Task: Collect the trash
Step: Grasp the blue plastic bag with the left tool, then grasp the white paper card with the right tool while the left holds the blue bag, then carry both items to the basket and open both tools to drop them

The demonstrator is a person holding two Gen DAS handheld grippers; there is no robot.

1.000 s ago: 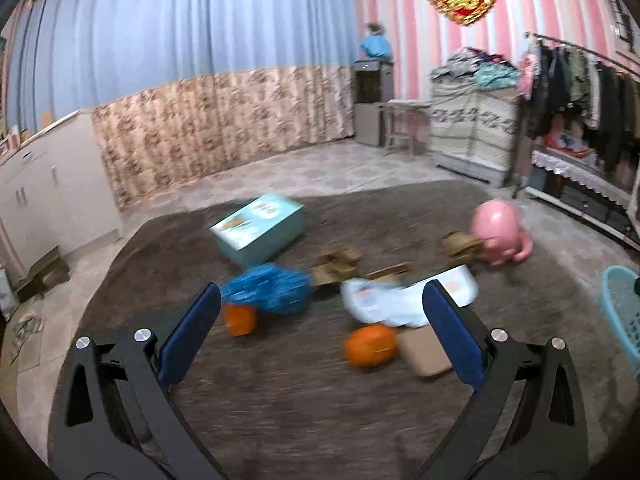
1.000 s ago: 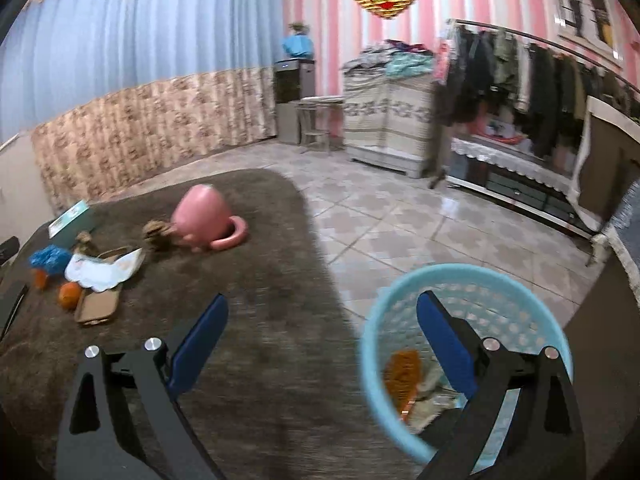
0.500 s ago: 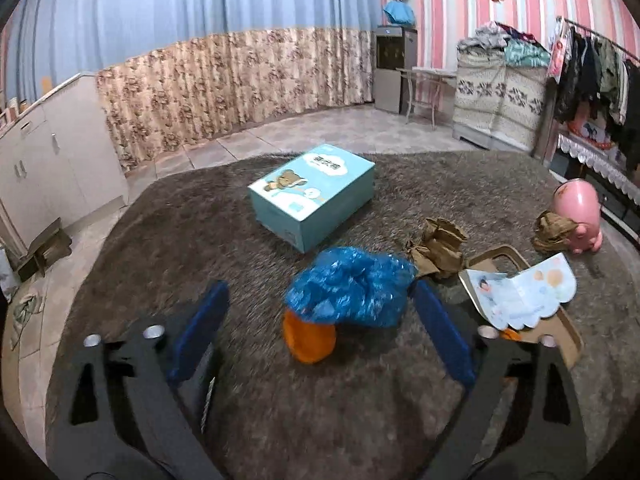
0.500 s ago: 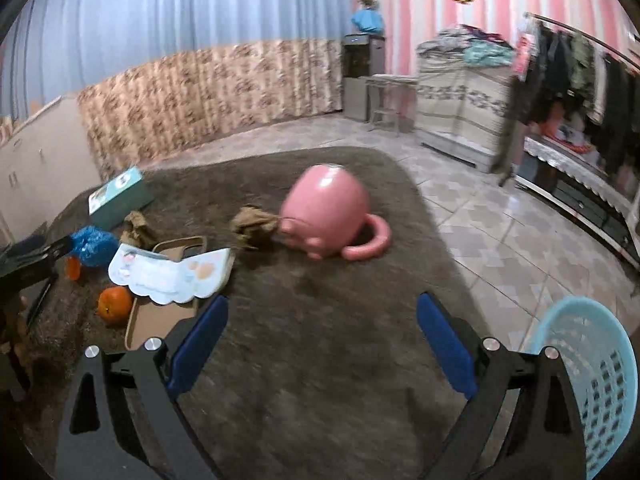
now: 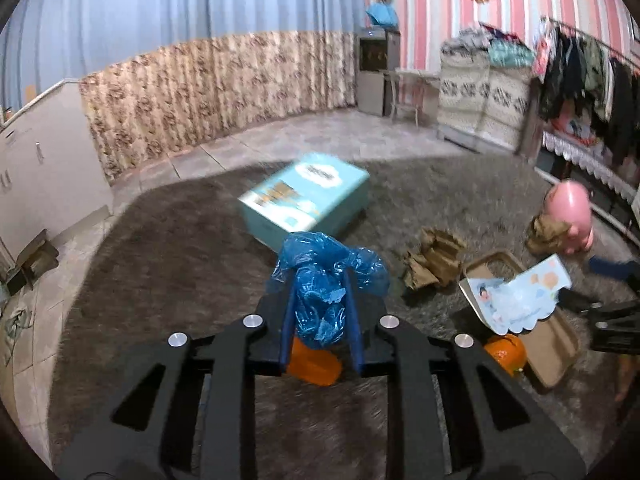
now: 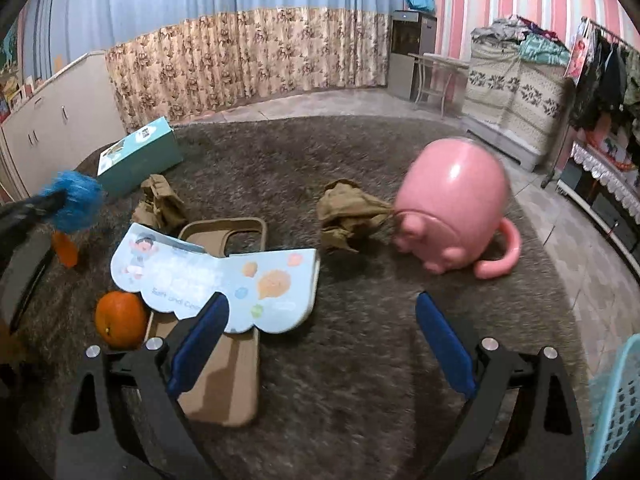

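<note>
While the crumpled blue plastic bag [image 5: 326, 280] sits pinched between the pads of the left gripper [image 5: 320, 304], its loose top billows above the fingertips and an orange scrap [image 5: 314, 364] lies on the brown rug [image 5: 168, 264] directly below. Whether bag has cleared the rug can't be told. Judging from the task, the step in hand is lifting this piece of trash & carrying it to the light-blue basket [image 6: 616, 404], seen at the right edge of the right wrist view. Done well, that likely means keeping the squeeze firm, since thin film slips easily, lifting straight up so the scrap beneath isn't dragged, then swinging wide of the teal box [image 5: 304, 198] just behind. Left jaws are drawn close together, clamped on the bag w/ plastic bulging between them. Right gripper [image 6: 320, 344] has its jaws spread wide, holding nothing, low over the rug; its left pad overlaps the edge of an open picture book [image 6: 224, 280] in view, contact uncertain. Nearby: an orange [image 6: 120, 320], crumpled brown paper [image 6: 348, 216], a pink piggy toy [image 6: 452, 200].
</note>
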